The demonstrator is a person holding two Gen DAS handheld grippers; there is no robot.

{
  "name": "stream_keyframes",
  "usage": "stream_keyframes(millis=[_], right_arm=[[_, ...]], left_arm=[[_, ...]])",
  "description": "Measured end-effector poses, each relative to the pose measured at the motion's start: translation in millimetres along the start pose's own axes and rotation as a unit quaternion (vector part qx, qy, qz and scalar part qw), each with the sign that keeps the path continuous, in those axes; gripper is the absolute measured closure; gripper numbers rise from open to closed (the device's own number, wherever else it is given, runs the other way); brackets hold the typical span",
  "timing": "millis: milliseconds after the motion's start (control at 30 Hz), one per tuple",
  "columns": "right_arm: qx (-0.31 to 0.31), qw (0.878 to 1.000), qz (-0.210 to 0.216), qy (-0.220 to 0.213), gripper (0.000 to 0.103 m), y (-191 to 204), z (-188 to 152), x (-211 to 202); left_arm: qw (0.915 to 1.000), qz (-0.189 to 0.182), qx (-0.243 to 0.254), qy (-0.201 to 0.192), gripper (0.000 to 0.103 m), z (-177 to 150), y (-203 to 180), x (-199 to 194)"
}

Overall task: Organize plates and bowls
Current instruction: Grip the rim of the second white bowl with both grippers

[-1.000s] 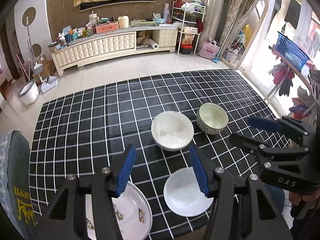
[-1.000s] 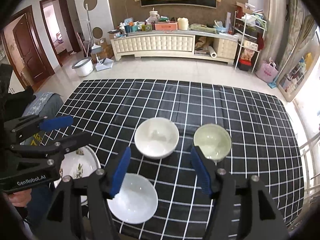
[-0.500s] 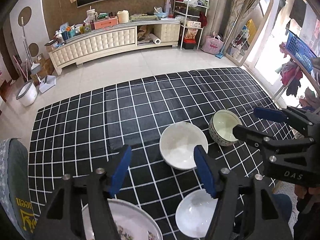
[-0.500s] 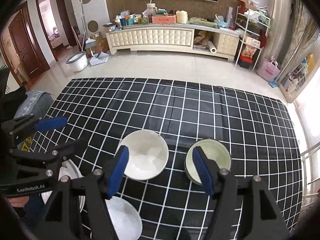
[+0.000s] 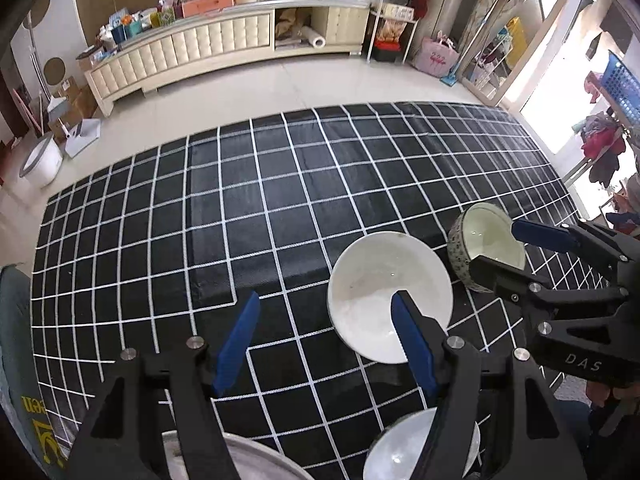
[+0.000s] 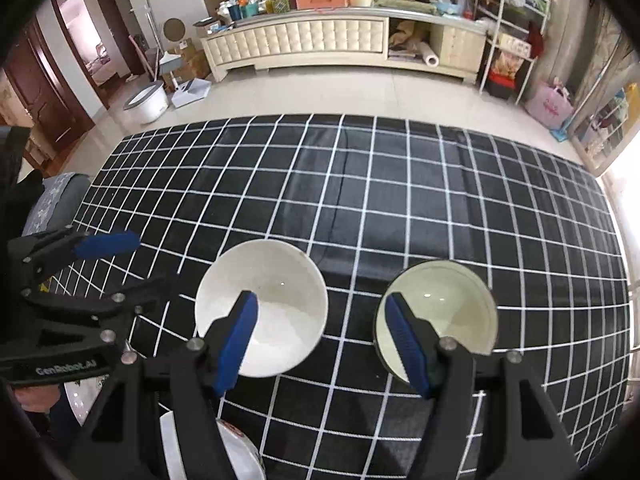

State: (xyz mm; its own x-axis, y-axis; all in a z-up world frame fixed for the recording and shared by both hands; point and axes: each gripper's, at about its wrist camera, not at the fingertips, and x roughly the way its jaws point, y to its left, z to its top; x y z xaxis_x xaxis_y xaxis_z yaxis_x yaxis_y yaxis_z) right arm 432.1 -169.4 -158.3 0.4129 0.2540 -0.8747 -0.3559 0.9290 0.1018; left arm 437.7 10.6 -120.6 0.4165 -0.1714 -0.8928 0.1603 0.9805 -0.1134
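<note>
A white bowl [image 5: 384, 288] [image 6: 276, 296] sits on the black checked cloth [image 5: 248, 216]. A green-lined patterned bowl [image 5: 480, 248] [image 6: 448, 312] stands to its right. A small white plate [image 5: 400, 452] [image 6: 240, 460] and a patterned plate [image 5: 256, 464] [image 6: 84, 396] lie at the near edge, mostly hidden by the grippers. My left gripper [image 5: 324, 336] is open and empty, its right finger over the white bowl's near rim. My right gripper [image 6: 324, 336] is open and empty, between the two bowls.
The cloth [image 6: 400, 200] stretches far ahead. A grey cushion [image 5: 16, 360] lies at the left edge. A cream cabinet [image 5: 224, 48] and a white bucket [image 5: 40, 160] stand on the floor beyond. A blue basket [image 5: 624, 88] is at far right.
Both grippers have moved forward and lower over the table toward the bowls. The plates have slid to the bottom of the views. Both grippers stay open.
</note>
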Motion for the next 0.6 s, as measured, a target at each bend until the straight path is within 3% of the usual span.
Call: stream_keyframes(millis=[367, 533, 600], right_arm=[[-0.025, 0.999, -0.001, 0.035, 0.033, -0.2, -1.2, 35.8], [-0.025, 0.998, 0.015, 0.050, 0.049, 1.5, -2.5, 47.2], [-0.020, 0.998, 0.021, 0.061, 0.061, 1.7, -4.5, 54.0]], left_arm=[[0.9991, 0.002, 0.005, 0.041, 0.037, -3.3, 1.2, 39.8], [0.9983, 0.006, 0.006, 0.057, 0.041, -3.8, 1.7, 52.7], [0.9980, 0.011, 0.012, 0.061, 0.042, -4.6, -0.9, 56.6]])
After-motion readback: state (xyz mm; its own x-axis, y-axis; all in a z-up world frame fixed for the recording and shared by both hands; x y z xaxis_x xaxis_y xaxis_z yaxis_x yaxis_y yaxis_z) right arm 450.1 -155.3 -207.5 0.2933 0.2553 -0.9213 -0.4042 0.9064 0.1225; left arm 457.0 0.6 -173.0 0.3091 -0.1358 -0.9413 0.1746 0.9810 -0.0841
